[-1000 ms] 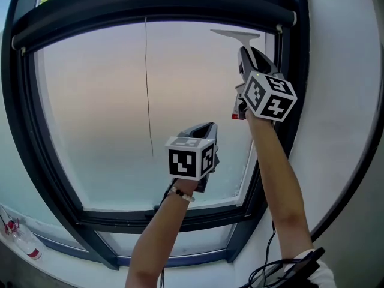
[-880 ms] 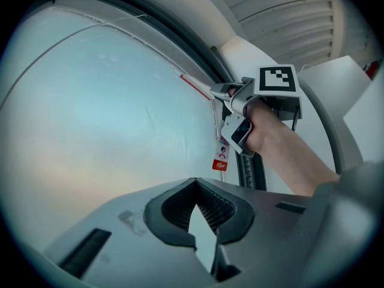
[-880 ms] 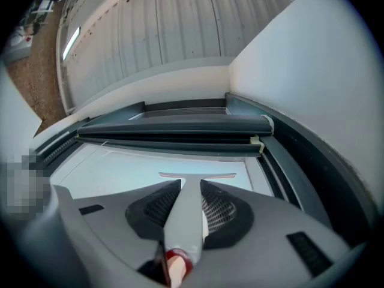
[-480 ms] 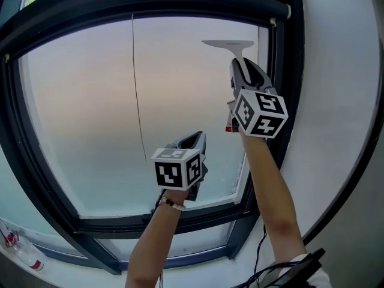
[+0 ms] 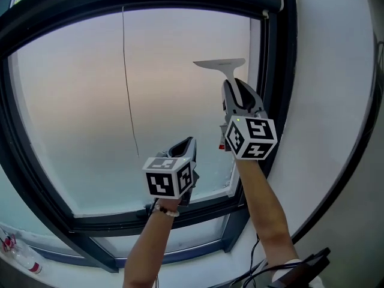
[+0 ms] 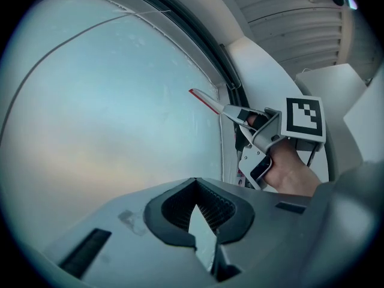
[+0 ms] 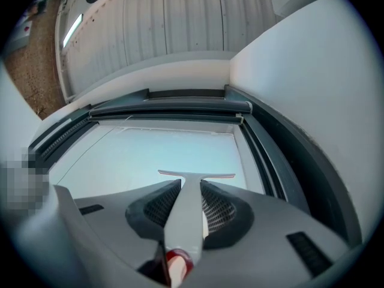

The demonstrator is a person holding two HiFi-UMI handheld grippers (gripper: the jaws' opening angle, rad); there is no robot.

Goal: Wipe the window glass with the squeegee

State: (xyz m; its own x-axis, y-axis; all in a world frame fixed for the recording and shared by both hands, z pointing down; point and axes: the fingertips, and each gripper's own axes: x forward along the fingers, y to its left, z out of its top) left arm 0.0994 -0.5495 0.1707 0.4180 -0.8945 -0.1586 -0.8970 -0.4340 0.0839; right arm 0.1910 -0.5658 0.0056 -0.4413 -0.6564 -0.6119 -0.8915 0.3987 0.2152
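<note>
The squeegee (image 5: 219, 63) has a pale T-shaped blade and a pale handle with a red end. Its blade lies level against the window glass (image 5: 72, 101), near the pane's right edge and below the top of the frame. My right gripper (image 5: 231, 84) is shut on the handle, and the right gripper view shows the blade (image 7: 197, 174) just beyond the closed jaws (image 7: 191, 188). My left gripper (image 5: 191, 141) hangs lower and to the left, close to the glass above the bottom rail, shut with nothing in it (image 6: 193, 182). The left gripper view shows the squeegee (image 6: 207, 101) from the side.
A dark window frame (image 5: 273, 71) rings the pane, with a bar across its top. A thin cord (image 5: 129, 89) hangs down the glass left of centre. White wall (image 5: 336, 101) lies to the right. Cables (image 5: 288, 269) trail at the bottom right, and a bottle (image 5: 18, 254) lies at the lower left.
My right gripper has drawn the squeegee down the glass from near the top bar. The left gripper has also sunk lower and a little left.
</note>
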